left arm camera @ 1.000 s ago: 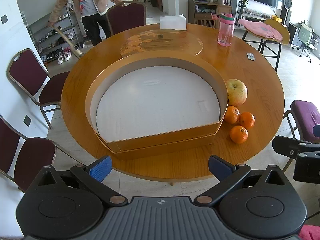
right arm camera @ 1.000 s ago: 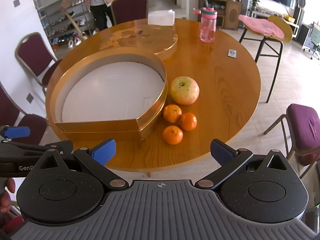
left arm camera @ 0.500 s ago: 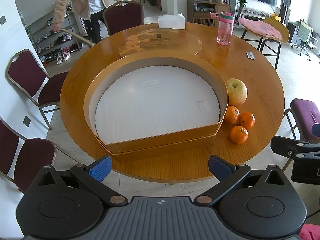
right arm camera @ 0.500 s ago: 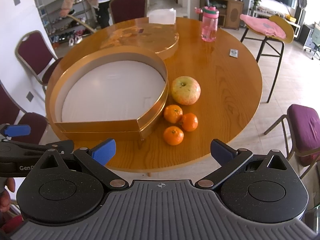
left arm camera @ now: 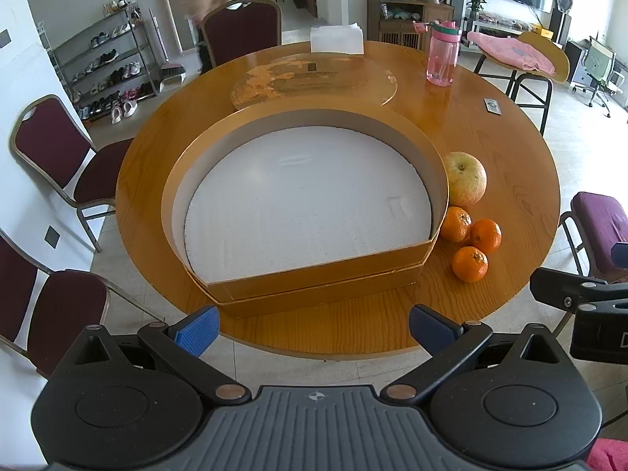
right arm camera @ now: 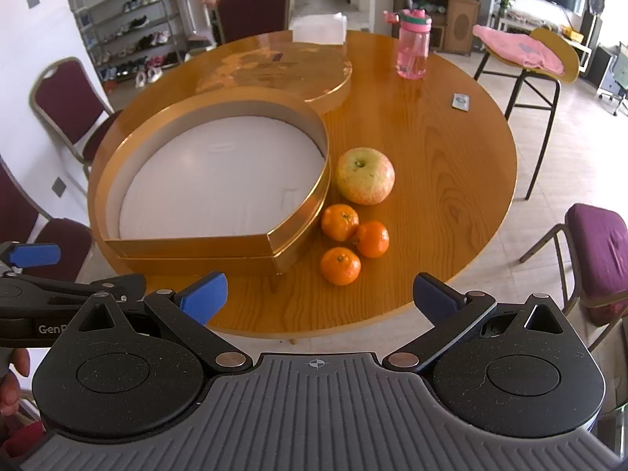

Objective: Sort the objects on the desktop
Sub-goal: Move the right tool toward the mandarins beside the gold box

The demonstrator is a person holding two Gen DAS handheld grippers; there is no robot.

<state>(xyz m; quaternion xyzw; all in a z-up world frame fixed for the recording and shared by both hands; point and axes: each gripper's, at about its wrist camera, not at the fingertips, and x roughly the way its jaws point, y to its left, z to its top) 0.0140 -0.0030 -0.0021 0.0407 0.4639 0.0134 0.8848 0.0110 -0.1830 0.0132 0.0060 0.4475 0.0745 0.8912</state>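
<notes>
The round wooden surface carries a large gold box with a white lining, ahead and left of the right tool. Straight ahead of that tool lie three oranges clustered together, an apple just beyond them beside the box. Farther off rest a gold lid, pink bottle, white tissue pack and small card.

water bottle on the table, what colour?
Pink see-through body, green and pink lid: the water bottle shows best in the right wrist view.
</notes>
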